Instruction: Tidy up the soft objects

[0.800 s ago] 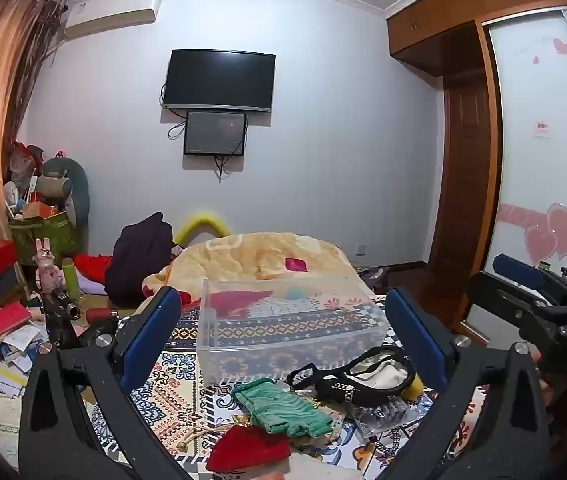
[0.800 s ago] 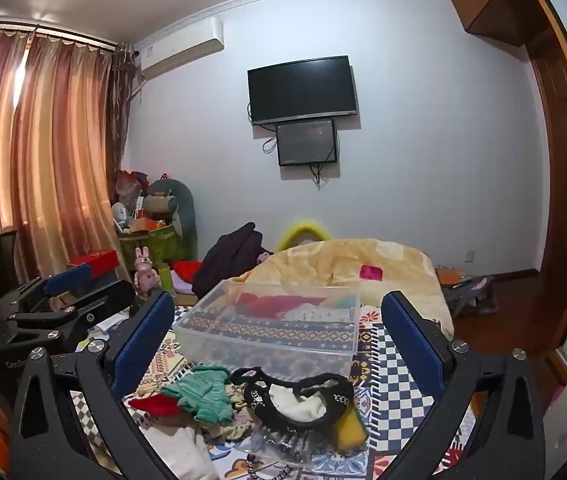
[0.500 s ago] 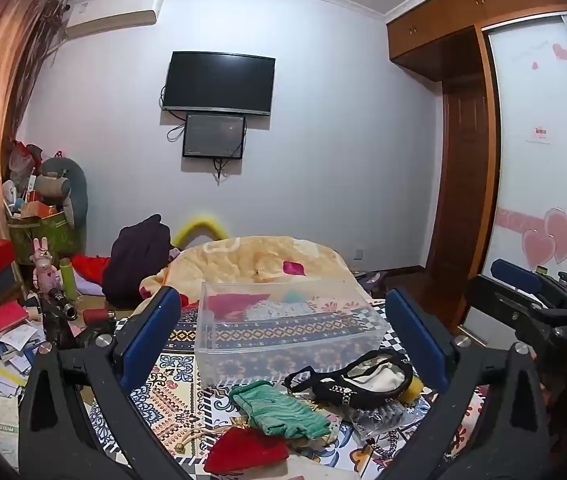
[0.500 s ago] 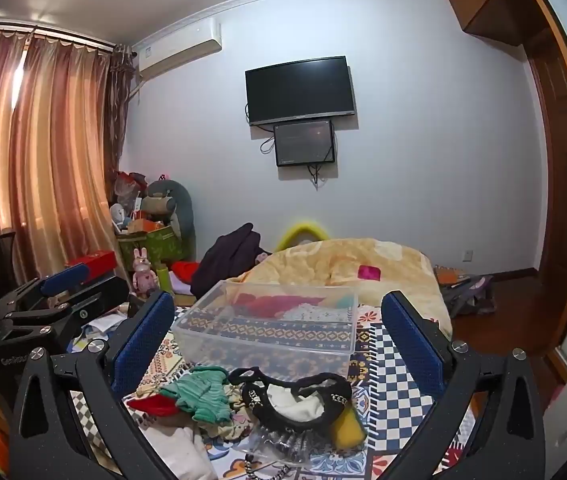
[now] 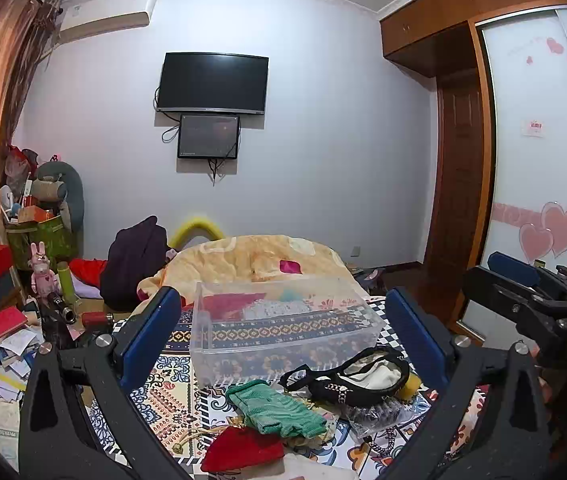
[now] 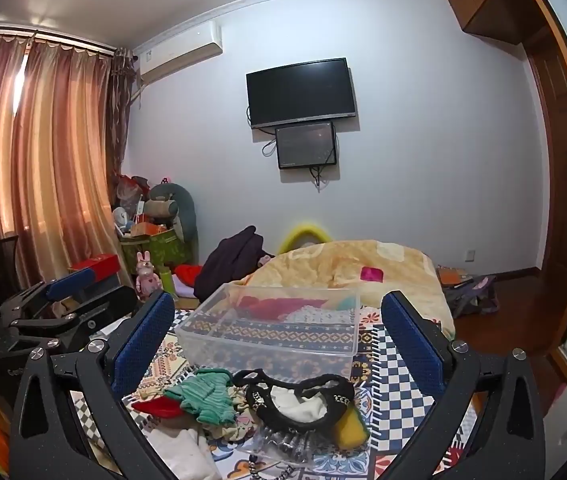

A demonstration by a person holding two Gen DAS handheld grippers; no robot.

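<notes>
Patterned cloth covers the surface where a clear plastic bin sits with red and pale fabrics inside. Just in front of it lie a green knitted piece, a red cloth and a black-trimmed white garment. Left gripper and right gripper hover above the pile, fingers spread wide and holding nothing.

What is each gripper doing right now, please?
Left gripper: open, holding nothing, above the clothes pile.
Right gripper: open, holding nothing.
</notes>
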